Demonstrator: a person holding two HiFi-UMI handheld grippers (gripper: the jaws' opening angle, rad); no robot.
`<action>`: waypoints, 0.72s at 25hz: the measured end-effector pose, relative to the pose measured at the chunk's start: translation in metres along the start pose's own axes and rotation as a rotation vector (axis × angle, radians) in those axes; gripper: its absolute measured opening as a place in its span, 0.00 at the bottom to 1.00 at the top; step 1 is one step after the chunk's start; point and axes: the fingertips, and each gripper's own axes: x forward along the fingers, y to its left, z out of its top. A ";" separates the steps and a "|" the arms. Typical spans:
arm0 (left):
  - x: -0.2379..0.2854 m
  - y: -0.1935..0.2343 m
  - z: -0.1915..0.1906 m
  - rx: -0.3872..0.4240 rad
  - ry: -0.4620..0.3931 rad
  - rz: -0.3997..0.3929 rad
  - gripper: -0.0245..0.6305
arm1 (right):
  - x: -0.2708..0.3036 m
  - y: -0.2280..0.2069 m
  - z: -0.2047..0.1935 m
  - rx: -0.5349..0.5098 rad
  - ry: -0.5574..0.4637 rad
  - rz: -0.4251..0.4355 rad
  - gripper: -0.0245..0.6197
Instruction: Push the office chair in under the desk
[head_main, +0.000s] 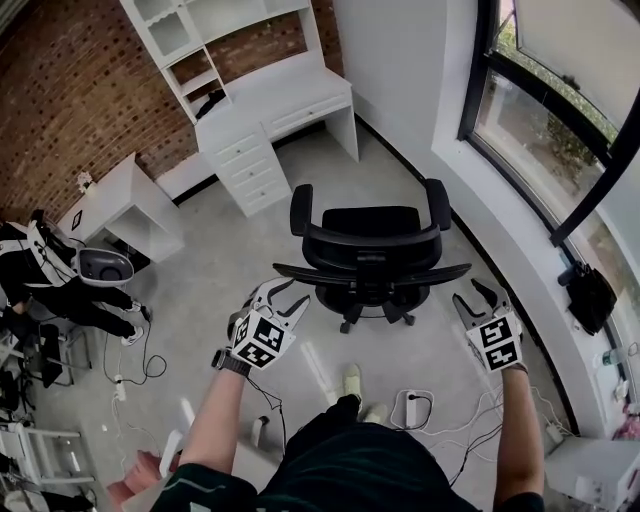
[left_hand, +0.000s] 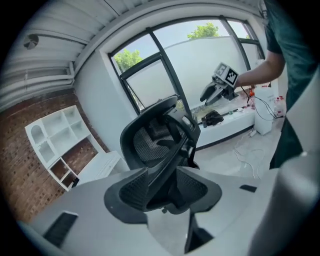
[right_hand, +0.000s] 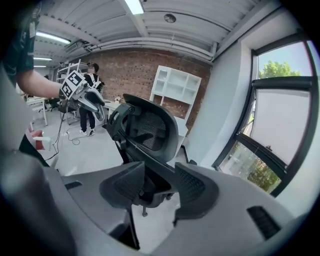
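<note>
The black mesh office chair (head_main: 370, 235) stands on the grey floor, its seat facing the white desk (head_main: 290, 95) with drawers and a shelf unit against the brick wall. The chair is clear of the desk. My left gripper (head_main: 292, 297) is at the left end of the chair's curved top bar (head_main: 372, 270), and my right gripper (head_main: 474, 295) is at the right end. In the left gripper view the jaws (left_hand: 165, 187) stand apart with the bar's edge (left_hand: 167, 165) running through the gap. The right gripper (right_hand: 150, 187) is likewise open around the bar's edge.
A small white table (head_main: 125, 205) stands at the left, with a person in black (head_main: 40, 270) beside it. Cables and a power strip (head_main: 415, 405) lie on the floor near my feet. A window wall (head_main: 560, 150) and its low ledge run along the right.
</note>
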 end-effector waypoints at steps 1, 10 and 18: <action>0.006 0.004 -0.004 0.018 0.019 -0.001 0.31 | 0.006 0.000 -0.003 -0.014 0.020 0.010 0.32; 0.049 0.028 -0.040 0.186 0.147 -0.095 0.35 | 0.052 -0.008 -0.022 -0.183 0.208 0.031 0.45; 0.073 0.028 -0.055 0.211 0.192 -0.190 0.38 | 0.088 -0.016 -0.046 -0.311 0.342 0.085 0.46</action>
